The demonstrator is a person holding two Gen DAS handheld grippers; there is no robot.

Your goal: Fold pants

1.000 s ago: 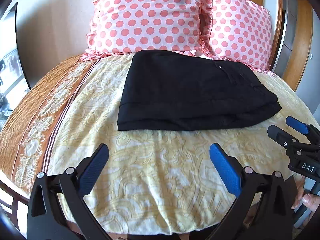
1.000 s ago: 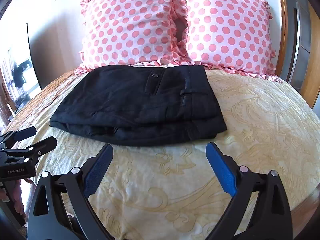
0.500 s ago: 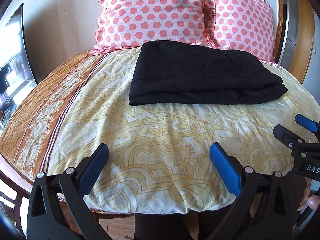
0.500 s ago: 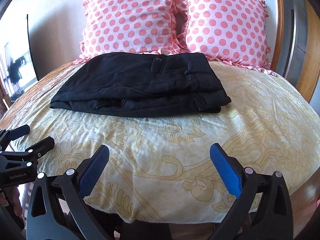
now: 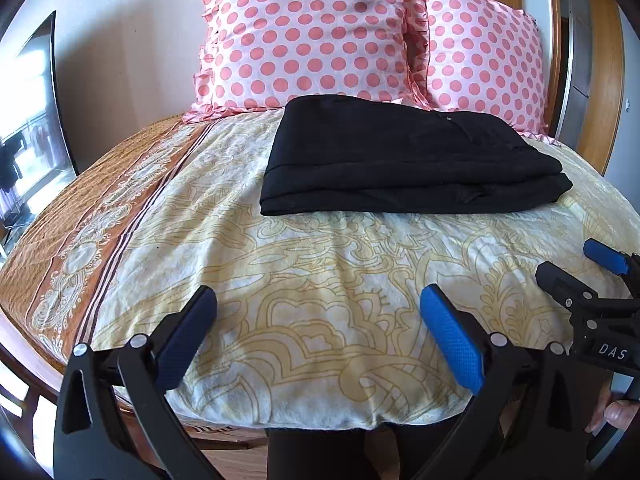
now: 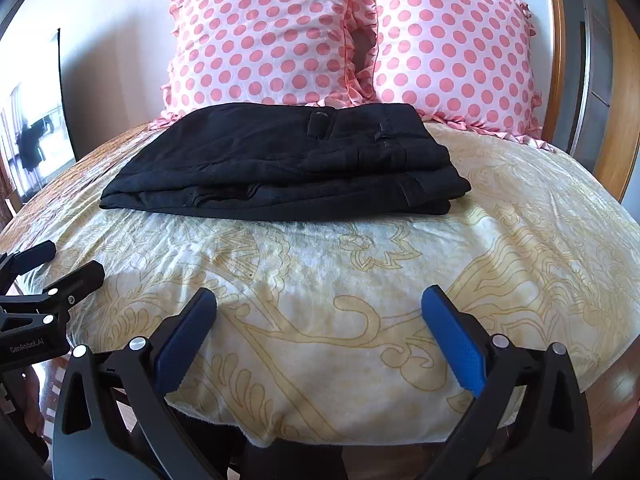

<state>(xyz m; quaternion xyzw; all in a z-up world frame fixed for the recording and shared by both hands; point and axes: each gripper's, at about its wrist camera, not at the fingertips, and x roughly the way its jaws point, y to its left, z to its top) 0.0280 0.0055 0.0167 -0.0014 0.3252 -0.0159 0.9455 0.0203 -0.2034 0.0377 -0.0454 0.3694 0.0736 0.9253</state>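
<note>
Black pants [image 5: 408, 160] lie folded in a flat stack on the bed, in front of the pillows; they also show in the right wrist view [image 6: 288, 164]. My left gripper [image 5: 316, 332] is open and empty, well back from the pants over the bed's near edge. My right gripper [image 6: 320, 332] is open and empty, also back at the near edge. Each gripper shows at the side of the other's view: the right one [image 5: 592, 276] and the left one [image 6: 52, 268].
The bed has a yellow patterned cover [image 5: 320, 280] with an orange border at the left [image 5: 80, 220]. Two pink polka-dot pillows [image 6: 264, 36] [image 6: 452, 52] stand at the head. A wooden frame [image 6: 616, 120] is at the right. The floor shows below the near edge.
Both grippers have pulled back and down from the pants toward the bed's near edge. The pants lie still and folded.
</note>
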